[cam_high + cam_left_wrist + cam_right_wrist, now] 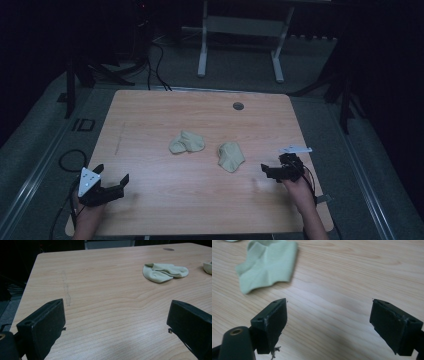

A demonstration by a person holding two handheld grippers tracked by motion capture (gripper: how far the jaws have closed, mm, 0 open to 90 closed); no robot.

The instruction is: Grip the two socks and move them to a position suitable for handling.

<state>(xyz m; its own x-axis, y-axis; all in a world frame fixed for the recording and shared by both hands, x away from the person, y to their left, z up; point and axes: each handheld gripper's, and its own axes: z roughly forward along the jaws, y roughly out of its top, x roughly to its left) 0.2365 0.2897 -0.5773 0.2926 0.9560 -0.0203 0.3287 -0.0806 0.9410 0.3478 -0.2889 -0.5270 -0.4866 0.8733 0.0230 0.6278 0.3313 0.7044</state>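
Observation:
Two pale green socks lie crumpled near the middle of the wooden table [150,115]: one sock [186,142] on the left, the other sock [230,155] to its right. My left gripper [112,173] hovers open near the front left corner, well short of the left sock [163,272]; its jaws stand wide with bare table between them [116,315]. At the front right my right gripper [274,164] is open too, a short way right of the right sock [268,263], and nothing sits between its jaws [329,312].
A round grommet [238,105] sits near the table's far edge. A faint grey streak [66,288] marks the left part of the tabletop. Behind the table stand white frame legs [202,50], and black cables [157,60] lie on the floor.

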